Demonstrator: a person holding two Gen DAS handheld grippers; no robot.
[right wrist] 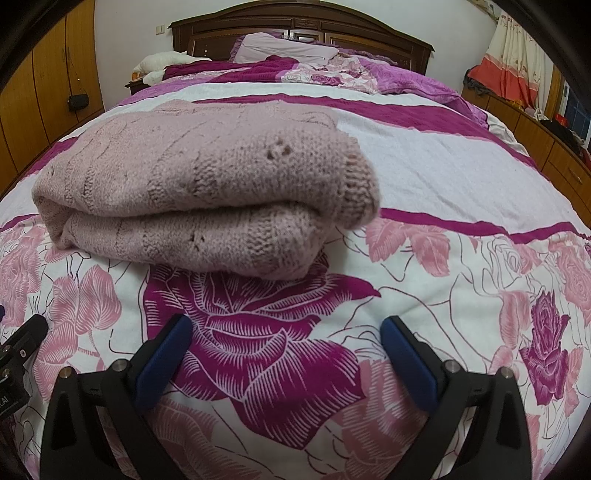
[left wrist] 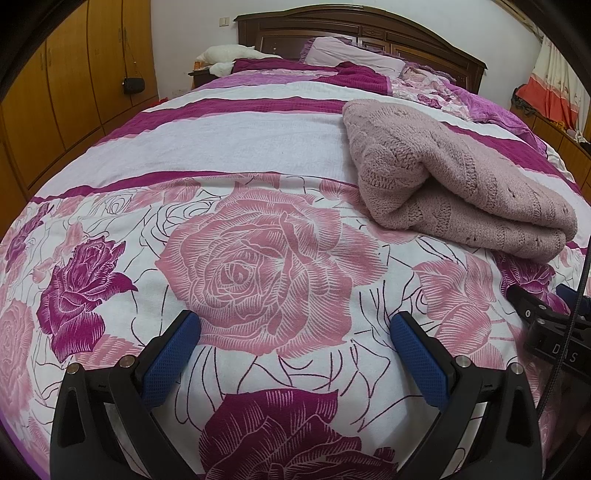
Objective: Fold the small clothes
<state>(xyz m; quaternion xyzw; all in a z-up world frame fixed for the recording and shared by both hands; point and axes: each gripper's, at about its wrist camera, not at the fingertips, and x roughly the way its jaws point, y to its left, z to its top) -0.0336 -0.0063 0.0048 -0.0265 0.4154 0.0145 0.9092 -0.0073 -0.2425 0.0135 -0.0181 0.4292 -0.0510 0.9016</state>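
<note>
At the foot of the bed, both tools hang just above the rose-printed bedspread (left wrist: 258, 266) with nothing in them: the left gripper (left wrist: 295, 332) has its blue-padded fingers (left wrist: 171, 360) spread wide over a big pink rose, and the right gripper (right wrist: 286, 334) is splayed just as wide over a dark magenta one, gripping nothing. From the left wrist view the black body of the other tool pokes in at the right edge. Just beyond the right gripper, and off to the right of the left one, lies the pink knitted sweater (right wrist: 199, 184), folded into a thick bundle with its doubled edge facing the tools; it rests on the cover where the flower print meets the white and magenta stripes, and neither tool touches it. Further up the bed there is a rumpled purple quilt (right wrist: 406, 79) and a pale pillow (right wrist: 280, 46) against the dark wooden headboard (right wrist: 295, 26). A wooden wardrobe (left wrist: 55, 92) stands along the left wall with a small black bag (left wrist: 133, 85) hanging on it, and red and white curtains (right wrist: 513, 70) hang at the far right.
</note>
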